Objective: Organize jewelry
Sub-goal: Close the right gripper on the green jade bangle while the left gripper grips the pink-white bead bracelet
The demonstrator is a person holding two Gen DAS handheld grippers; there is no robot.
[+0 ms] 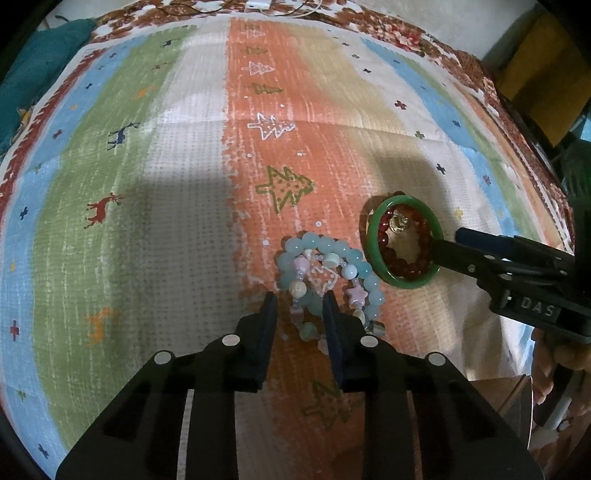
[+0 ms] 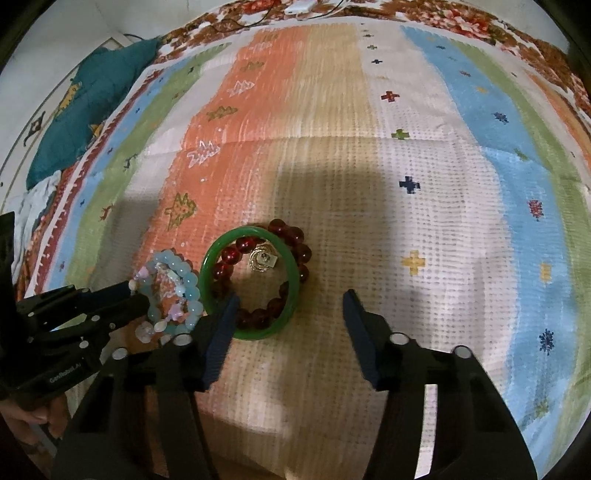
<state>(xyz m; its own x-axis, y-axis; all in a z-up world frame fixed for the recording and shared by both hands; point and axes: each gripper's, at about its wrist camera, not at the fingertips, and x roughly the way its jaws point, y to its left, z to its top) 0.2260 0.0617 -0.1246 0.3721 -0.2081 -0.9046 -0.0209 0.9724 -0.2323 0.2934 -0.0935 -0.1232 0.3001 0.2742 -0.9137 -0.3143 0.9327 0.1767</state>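
Observation:
A green bangle (image 2: 251,284) lies on the striped cloth over a dark red bead bracelet (image 2: 295,240), with a small gold ring (image 2: 261,260) inside them. To their left lie a pale blue bead bracelet (image 1: 325,245) and a pastel star-bead bracelet (image 1: 354,297), piled together. My left gripper (image 1: 300,301) is open, its fingers straddling the near side of the pastel pile. My right gripper (image 2: 290,301) is wide open; its left finger (image 2: 225,317) rests at the bangle's near rim. The bangle also shows in the left wrist view (image 1: 402,242).
The striped Christmas-pattern cloth (image 1: 177,155) covers the table. A teal cushion (image 2: 85,99) lies at the far left edge. A cardboard box (image 1: 535,74) stands beyond the right edge. A white charger with cable (image 2: 301,6) lies at the far edge.

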